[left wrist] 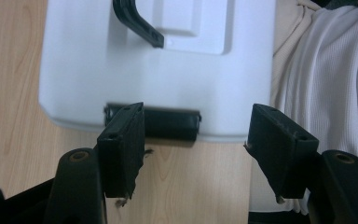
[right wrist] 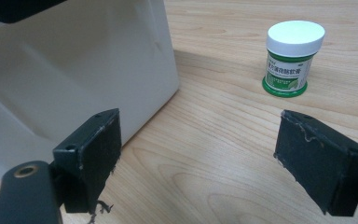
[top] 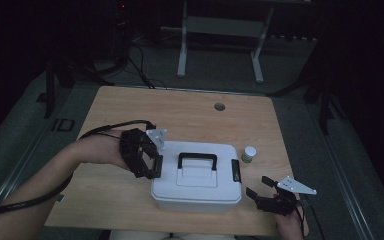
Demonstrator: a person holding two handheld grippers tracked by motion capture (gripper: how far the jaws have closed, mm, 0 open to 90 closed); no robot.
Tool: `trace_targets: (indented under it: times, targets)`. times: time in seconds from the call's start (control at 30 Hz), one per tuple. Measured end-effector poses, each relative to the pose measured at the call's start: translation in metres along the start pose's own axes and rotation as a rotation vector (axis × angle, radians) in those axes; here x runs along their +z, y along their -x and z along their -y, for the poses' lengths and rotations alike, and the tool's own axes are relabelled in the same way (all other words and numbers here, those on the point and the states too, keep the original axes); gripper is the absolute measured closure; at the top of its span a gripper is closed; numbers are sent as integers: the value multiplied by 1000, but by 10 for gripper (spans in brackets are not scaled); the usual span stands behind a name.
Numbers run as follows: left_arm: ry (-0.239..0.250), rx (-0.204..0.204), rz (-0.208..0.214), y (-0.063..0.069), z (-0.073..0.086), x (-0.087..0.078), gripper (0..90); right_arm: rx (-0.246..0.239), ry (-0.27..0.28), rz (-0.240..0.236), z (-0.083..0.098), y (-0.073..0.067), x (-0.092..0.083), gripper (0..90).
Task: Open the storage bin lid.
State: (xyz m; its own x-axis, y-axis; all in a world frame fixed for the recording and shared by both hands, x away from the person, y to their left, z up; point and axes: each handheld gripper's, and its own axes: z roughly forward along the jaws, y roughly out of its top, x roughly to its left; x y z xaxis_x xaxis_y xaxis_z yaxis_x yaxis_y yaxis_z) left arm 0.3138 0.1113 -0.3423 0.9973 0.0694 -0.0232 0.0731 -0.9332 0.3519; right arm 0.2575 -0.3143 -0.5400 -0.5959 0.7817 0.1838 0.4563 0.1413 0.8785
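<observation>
A white lidded box (top: 197, 182) with a black handle (top: 197, 159) stands in the middle of the wooden table (top: 180, 115). My left gripper (top: 151, 165) hovers at the box's left end, open, pointing down over the black side latch (left wrist: 170, 123); nothing is between its pads. In the left gripper view the box (left wrist: 144, 70) and its handle (left wrist: 135, 21) lie beyond the gripper (left wrist: 193, 122). My right gripper (top: 259, 186) rests open at the box's right front corner. Its own view shows the gripper (right wrist: 200, 126), the box wall (right wrist: 74, 70) and a small white-capped jar (right wrist: 291, 58) ahead.
The jar (top: 249, 153) with a green label stands right of the box, near another black latch (top: 236, 170). A cable hole (top: 219, 106) lies at the table's far side. The person's white shirt (left wrist: 326, 84) is close to the box's near edge.
</observation>
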Motion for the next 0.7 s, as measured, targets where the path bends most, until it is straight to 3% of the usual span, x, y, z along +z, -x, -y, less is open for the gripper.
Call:
trace_targets:
  times: [0.27, 0.7]
  targets:
    - [-40, 10, 7, -10, -18, 10, 366, 0, -1, 0, 0, 0, 0, 142]
    - [-62, 43, 19, -21, -49, 23, 365, 1, 4, -2, 1, 0, 0, 142]
